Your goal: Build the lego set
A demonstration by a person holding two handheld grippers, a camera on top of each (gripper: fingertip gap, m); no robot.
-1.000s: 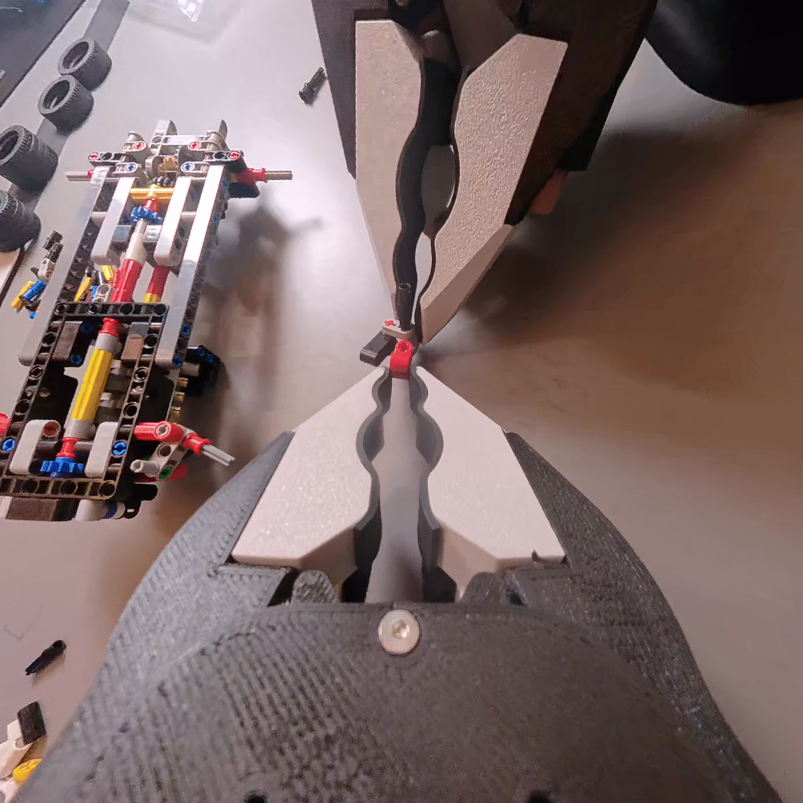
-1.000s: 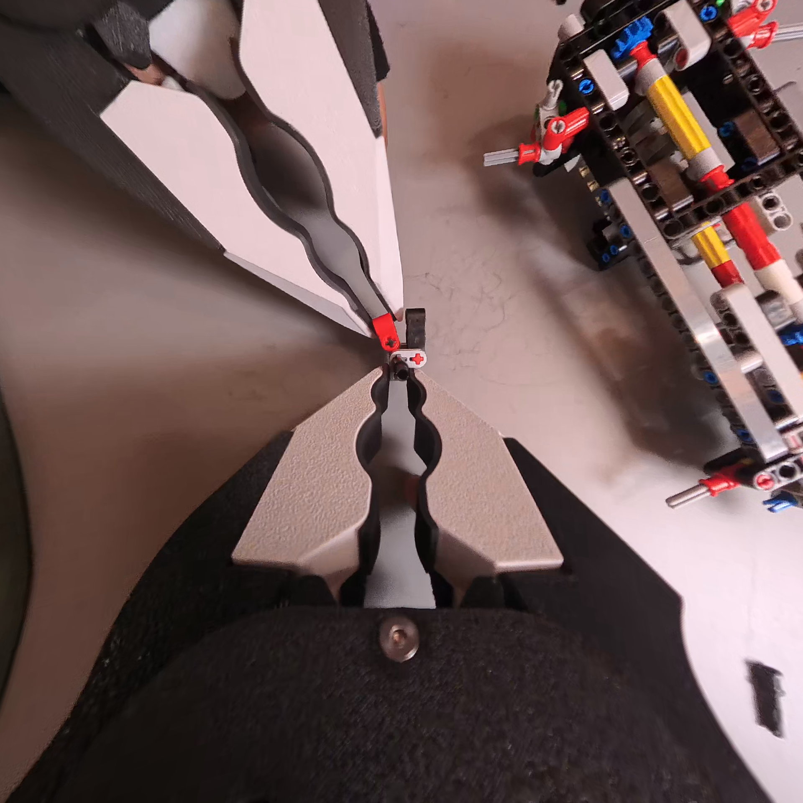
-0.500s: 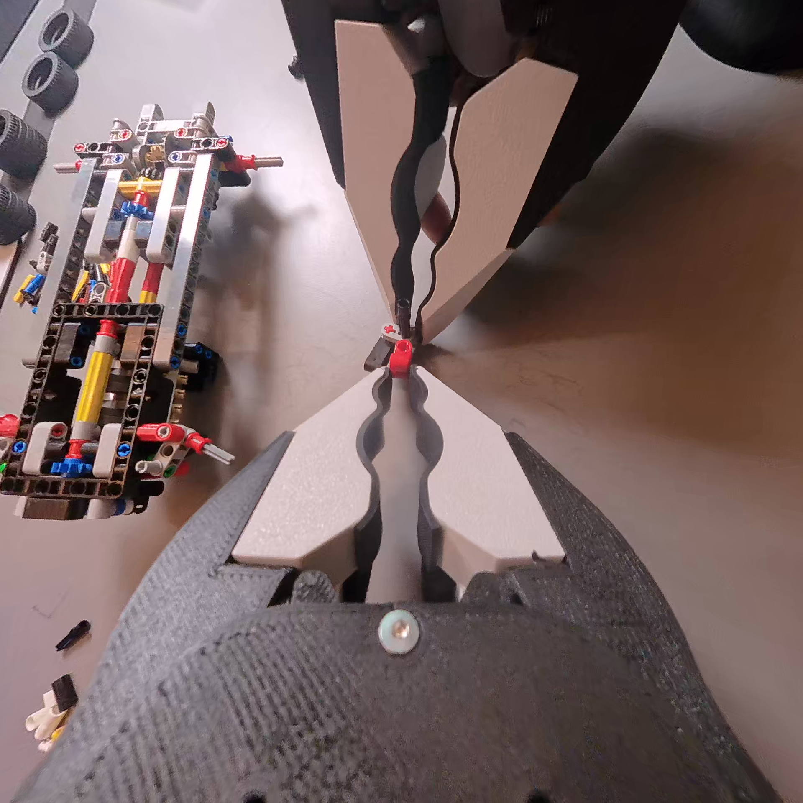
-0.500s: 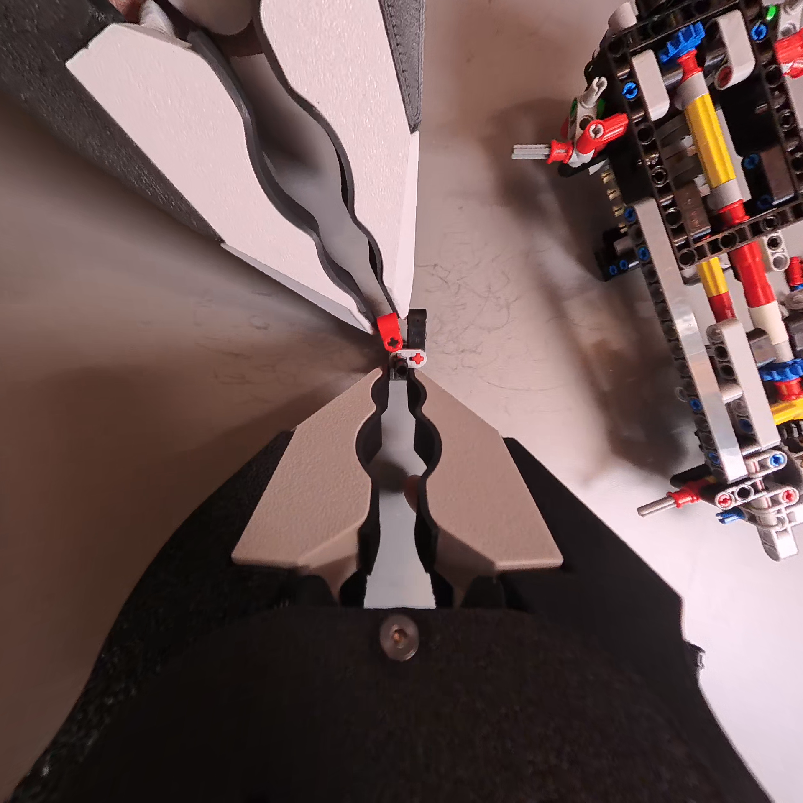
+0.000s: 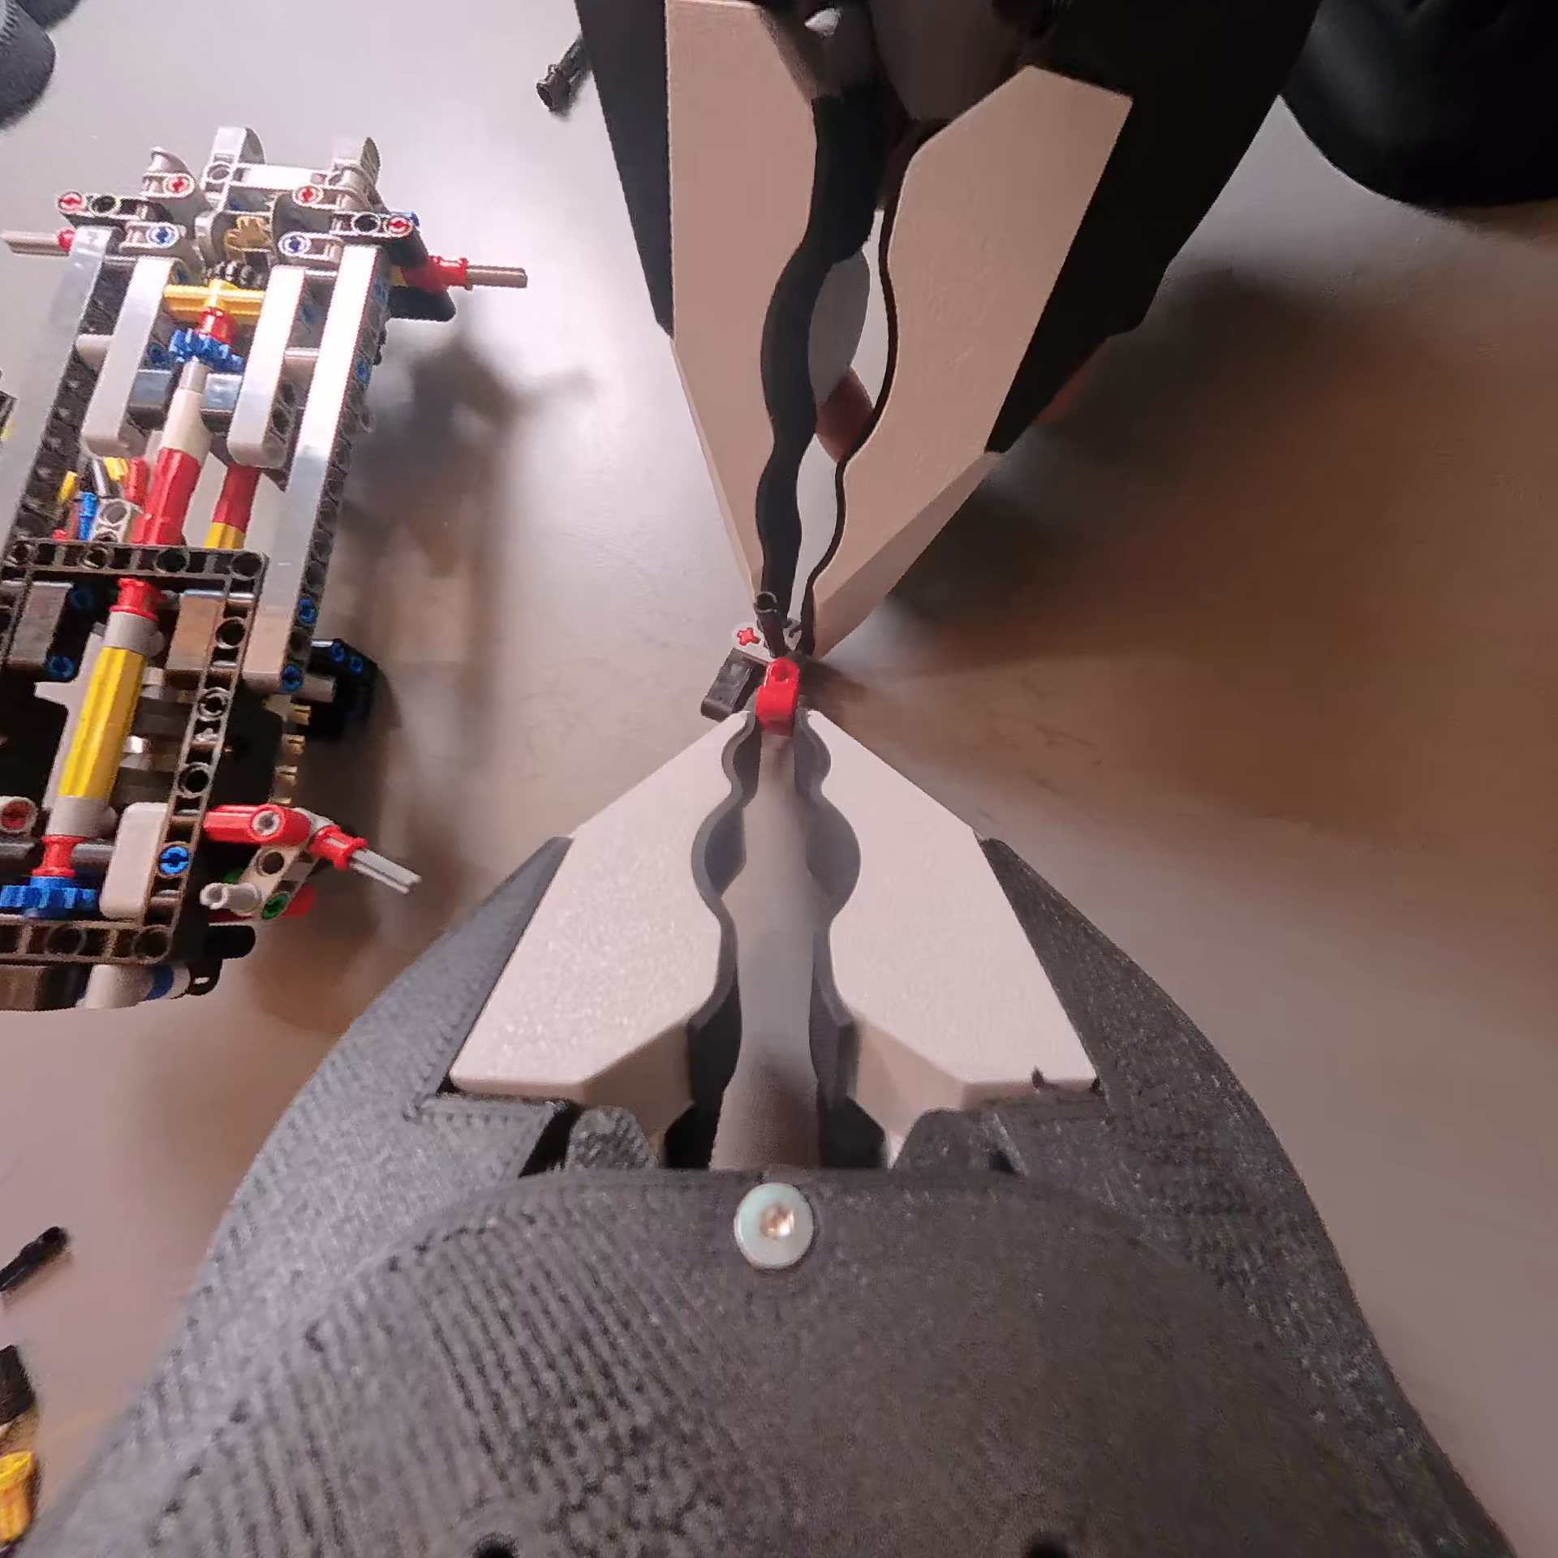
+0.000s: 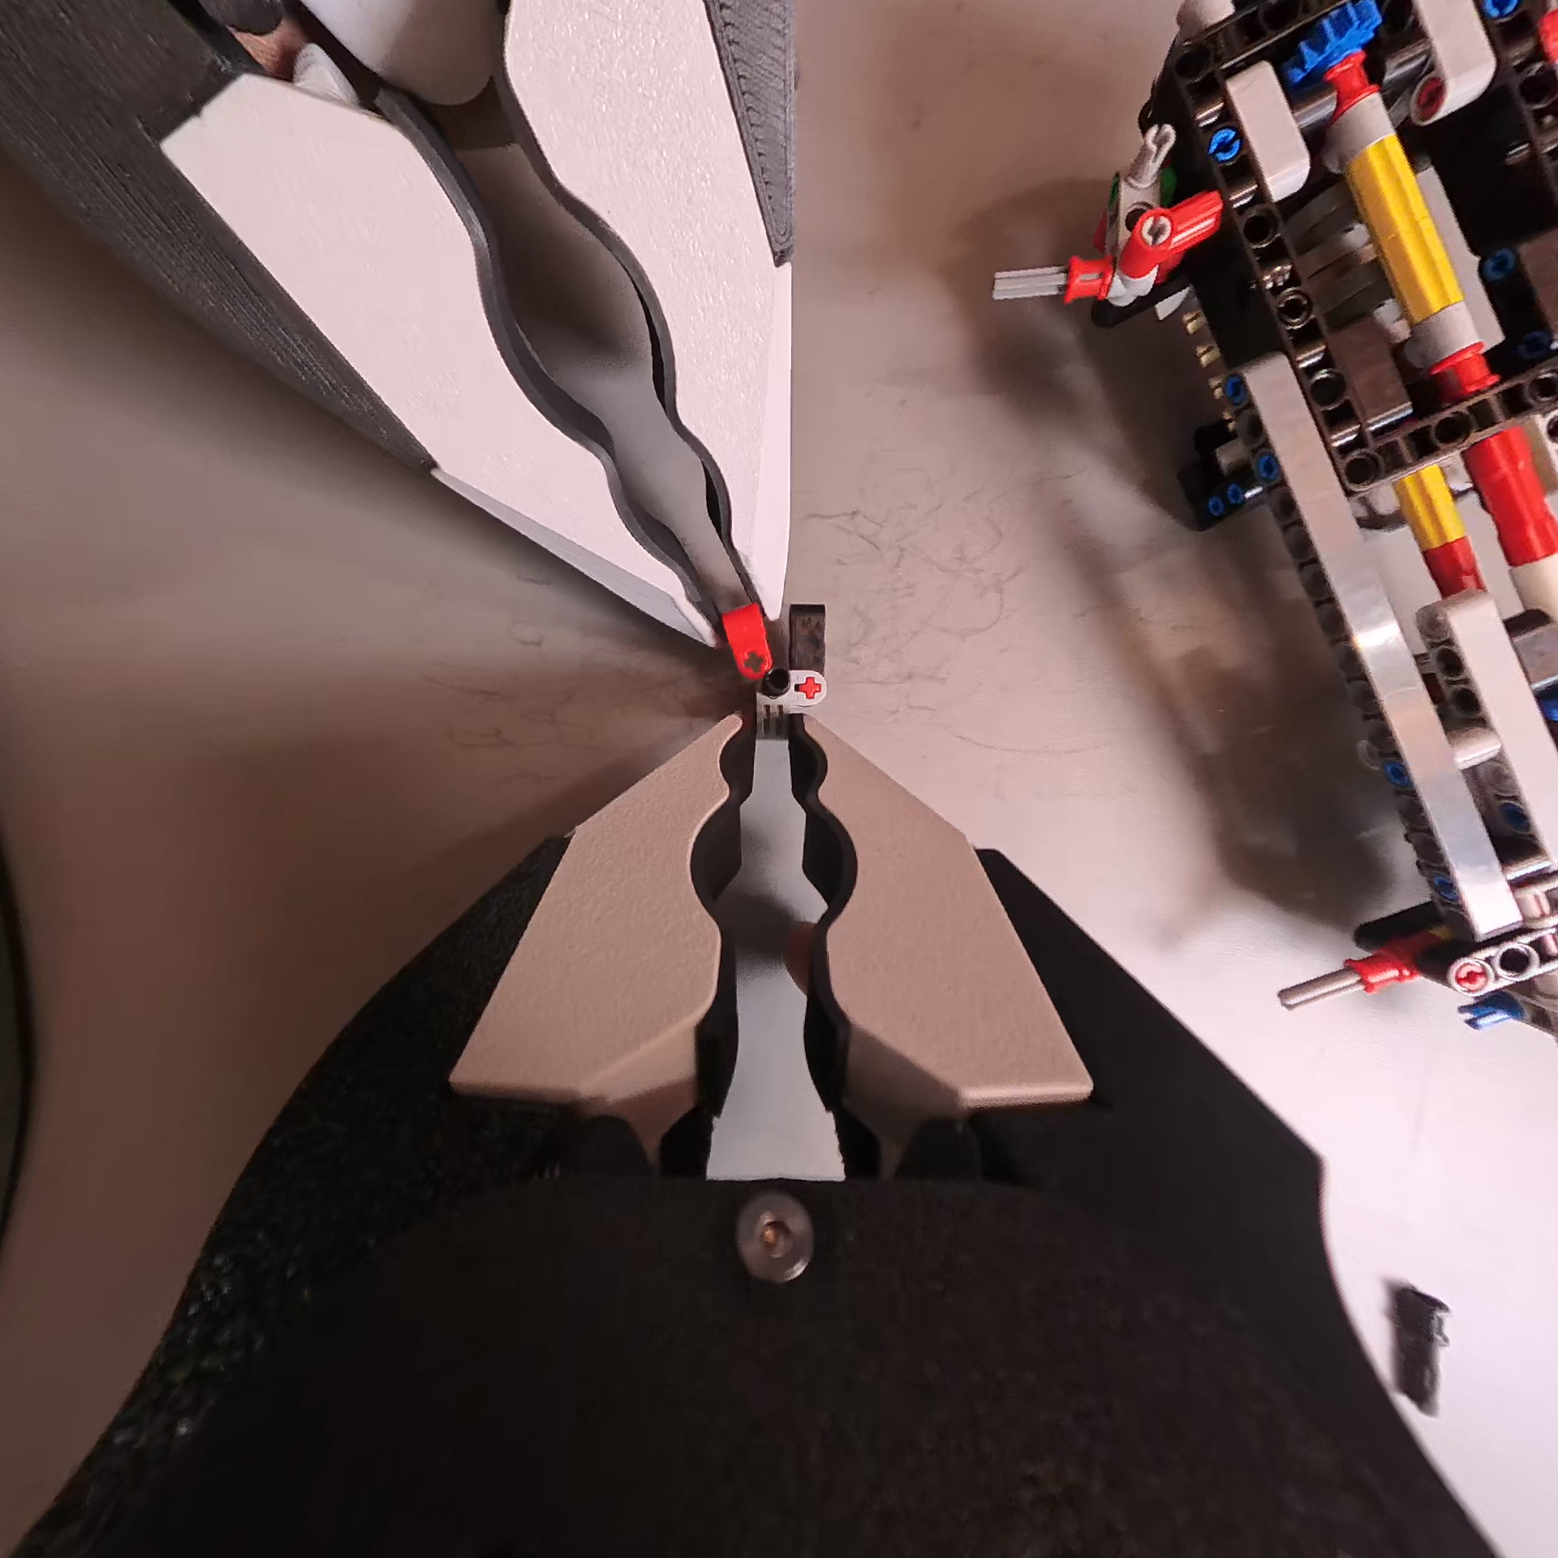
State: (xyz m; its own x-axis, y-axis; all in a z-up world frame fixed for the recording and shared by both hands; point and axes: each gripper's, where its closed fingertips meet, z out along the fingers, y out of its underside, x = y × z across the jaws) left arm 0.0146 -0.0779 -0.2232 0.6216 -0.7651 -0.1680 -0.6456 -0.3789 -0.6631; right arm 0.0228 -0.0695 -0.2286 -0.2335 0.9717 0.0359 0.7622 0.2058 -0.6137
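Observation:
My left gripper (image 5: 776, 725) is shut on a small red connector (image 5: 776, 681). My right gripper (image 6: 774, 727) is shut on a small grey piece with a black pin and a red cross hole (image 6: 791, 687). The two grippers meet tip to tip just above the table, and the red connector (image 6: 745, 645) touches the grey piece. A small dark piece (image 5: 730, 684) hangs beside them. The right gripper comes down from the top of the left wrist view (image 5: 788, 628). The left gripper comes from the upper left of the right wrist view (image 6: 729, 628). The half-built chassis (image 5: 169, 548) lies on the table to the left.
The chassis also shows at the right edge of the right wrist view (image 6: 1383, 472), with axles sticking out sideways. A loose black pin (image 5: 563, 74) lies at the top, another black pin (image 5: 32, 1256) at lower left. A dark piece (image 6: 1418, 1347) lies at lower right.
Both grippers stay shut and tip to tip. The views have shifted a little, so the chassis sits closer to the frame edges. The red connector has stayed pressed against the grey piece.

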